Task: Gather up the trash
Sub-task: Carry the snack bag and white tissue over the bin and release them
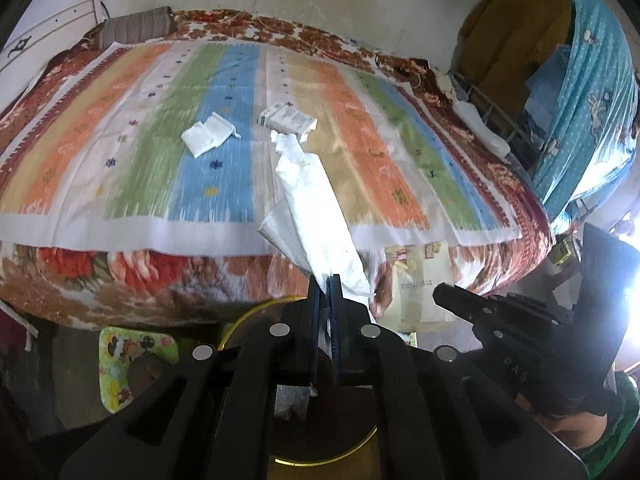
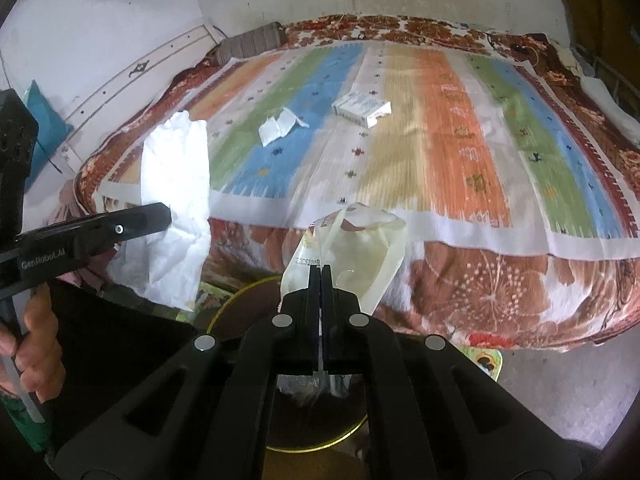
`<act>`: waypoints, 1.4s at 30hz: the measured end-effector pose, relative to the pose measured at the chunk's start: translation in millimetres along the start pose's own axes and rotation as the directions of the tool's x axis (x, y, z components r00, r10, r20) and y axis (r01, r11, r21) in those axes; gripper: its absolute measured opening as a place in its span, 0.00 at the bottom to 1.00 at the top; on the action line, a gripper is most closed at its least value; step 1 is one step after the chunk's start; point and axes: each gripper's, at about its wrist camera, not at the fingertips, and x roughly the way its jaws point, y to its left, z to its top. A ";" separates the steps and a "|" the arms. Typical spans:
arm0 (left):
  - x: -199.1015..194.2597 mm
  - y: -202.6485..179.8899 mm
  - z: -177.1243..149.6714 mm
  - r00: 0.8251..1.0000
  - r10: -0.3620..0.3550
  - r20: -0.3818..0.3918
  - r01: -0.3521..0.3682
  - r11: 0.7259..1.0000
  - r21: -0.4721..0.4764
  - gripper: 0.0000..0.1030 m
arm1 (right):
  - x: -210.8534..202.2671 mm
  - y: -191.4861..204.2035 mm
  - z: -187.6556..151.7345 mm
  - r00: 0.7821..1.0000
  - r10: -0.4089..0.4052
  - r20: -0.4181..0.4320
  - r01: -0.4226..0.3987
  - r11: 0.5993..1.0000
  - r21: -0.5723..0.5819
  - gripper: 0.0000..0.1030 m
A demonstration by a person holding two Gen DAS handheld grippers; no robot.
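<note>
My left gripper [image 1: 325,278] is shut on a crumpled white paper sheet [image 1: 312,200], which sticks up in front of the bed; the same white paper sheet [image 2: 176,208] shows at the left of the right wrist view beside the left gripper [image 2: 166,216]. My right gripper [image 2: 321,268] is shut on a clear plastic wrapper [image 2: 352,248] with printed digits; that plastic wrapper [image 1: 420,280] and the right gripper [image 1: 438,294] appear low right in the left wrist view. Both grippers hang above a round yellow-rimmed bin [image 2: 320,436]. On the bed lie a folded white tissue [image 1: 208,136] and a small white carton [image 1: 286,118].
The bed carries a striped cover [image 1: 160,140] over a floral blanket [image 1: 120,276]. A grey pillow [image 1: 136,28] lies at the head. A blue patterned cloth [image 1: 588,100] hangs at the right. A cartoon mat [image 1: 120,364] lies on the floor by the bin.
</note>
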 end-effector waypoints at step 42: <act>96.9 19.5 -55.0 0.898 0.237 -0.372 -0.270 0.962 -0.039 0.37 | 117.1 -9.6 -57.7 0.903 0.008 -0.429 0.069 0.984 0.164 0.28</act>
